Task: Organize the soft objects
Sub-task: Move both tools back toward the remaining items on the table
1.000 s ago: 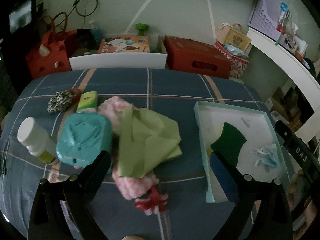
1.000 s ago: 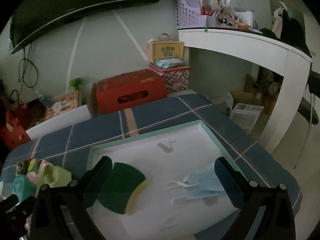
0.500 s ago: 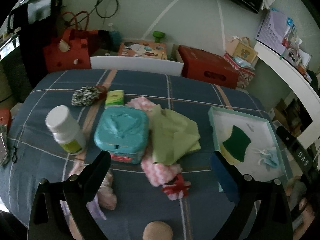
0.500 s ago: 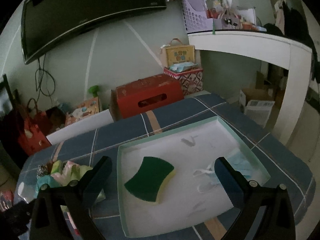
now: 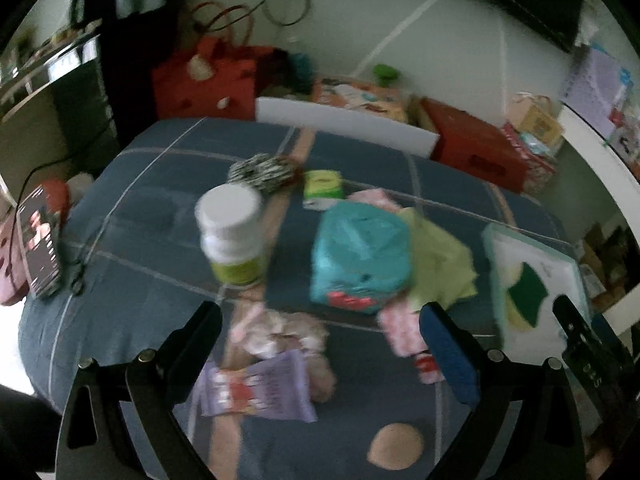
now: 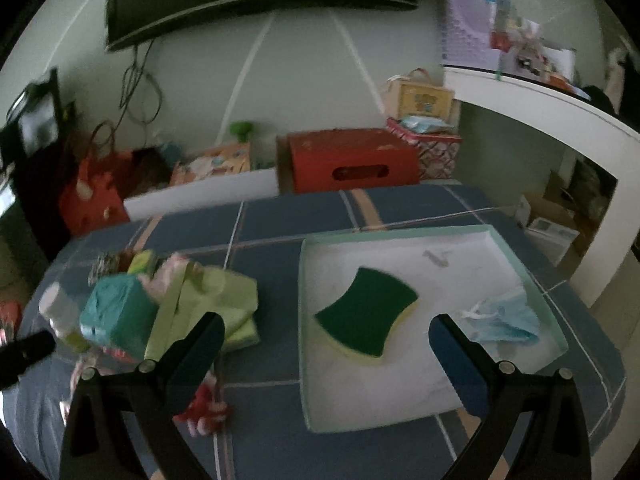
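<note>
A mint tray (image 6: 512, 236) on the blue plaid table holds a green sponge (image 6: 366, 314) and a blue face mask (image 6: 506, 318); the tray (image 5: 490, 236) also shows in the left wrist view. To its left lie a light green cloth (image 5: 438, 260), a teal wipes pack (image 5: 360, 256), a pink fuzzy sock (image 5: 402, 330) and a beige plush toy (image 5: 288, 332). My left gripper (image 5: 320, 316) is open above the plush toy. My right gripper (image 6: 324, 330) is open above the tray's near left part, over the sponge.
A white-capped bottle (image 5: 232, 232), a purple snack packet (image 5: 260, 388), a patterned scrunchie (image 5: 260, 170), a small green pack (image 5: 322, 186) and a tan round pad (image 5: 396, 446) lie on the table. Red boxes (image 6: 352, 158) and bags stand behind it. A white shelf (image 6: 560, 120) is at the right.
My left gripper has pulled back and swung left; the bottle, plush toy and purple packet have come into view. My right gripper has risen and drawn back from the tray. Both stay open.
</note>
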{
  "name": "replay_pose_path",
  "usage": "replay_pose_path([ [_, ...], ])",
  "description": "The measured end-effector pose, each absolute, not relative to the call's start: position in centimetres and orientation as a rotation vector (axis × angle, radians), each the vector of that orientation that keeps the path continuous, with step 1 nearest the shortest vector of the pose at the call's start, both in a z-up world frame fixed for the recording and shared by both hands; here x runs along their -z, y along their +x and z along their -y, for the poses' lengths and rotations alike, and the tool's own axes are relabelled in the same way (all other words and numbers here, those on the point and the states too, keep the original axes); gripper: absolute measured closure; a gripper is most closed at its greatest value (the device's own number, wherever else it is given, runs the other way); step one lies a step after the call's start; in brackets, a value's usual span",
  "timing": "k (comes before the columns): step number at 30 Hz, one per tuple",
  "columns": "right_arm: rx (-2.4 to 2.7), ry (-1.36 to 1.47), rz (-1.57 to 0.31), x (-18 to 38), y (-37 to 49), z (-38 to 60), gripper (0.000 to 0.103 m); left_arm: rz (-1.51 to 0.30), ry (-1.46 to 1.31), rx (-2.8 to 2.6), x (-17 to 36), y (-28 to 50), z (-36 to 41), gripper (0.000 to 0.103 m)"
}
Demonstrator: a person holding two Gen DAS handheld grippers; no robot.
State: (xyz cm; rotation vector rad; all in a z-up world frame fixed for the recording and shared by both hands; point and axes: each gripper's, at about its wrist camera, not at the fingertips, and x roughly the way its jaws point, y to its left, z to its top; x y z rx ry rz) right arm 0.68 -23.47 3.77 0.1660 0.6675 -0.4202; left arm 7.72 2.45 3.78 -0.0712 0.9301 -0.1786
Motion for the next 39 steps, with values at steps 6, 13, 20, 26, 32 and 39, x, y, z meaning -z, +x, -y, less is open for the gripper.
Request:
replay_pose_path([
  [6,0.376,0.168,-0.735,-2.7,1.0,21.9,0.000,-0.977,-0.123,0.104,-2.3,8.3,-6.8,0.004],
  [13,0.298,0.156,-0.840,-1.5,1.0,19.8,0.000,-1.008,-0.168,0.067,-0.8,8.4,-10.0,0.004],
  [20,0.178,0.139,-0.947,0.5,1.2,17.3,0.000,-1.058,-0.123,0.109,0.7,8.0,-9.5,0.004],
  [26,0.110,0.096,-1.002,1.7,1.2,15.0,0.000,-1.119,-0.063,0.117,2.2,7.7,-8.8,0.004],
  [32,0.123,0.065,-1.073,2.8,0.8,13.9,0.000,-1.141,-0.044,0.118,3.0,7.1,-9.0,0.004],
  [39,0.119,0.001,-1.117,3.4,0.0,12.5,0.000,-1.156,-0.037,0.118,3.5,6.5,-10.0,0.004],
])
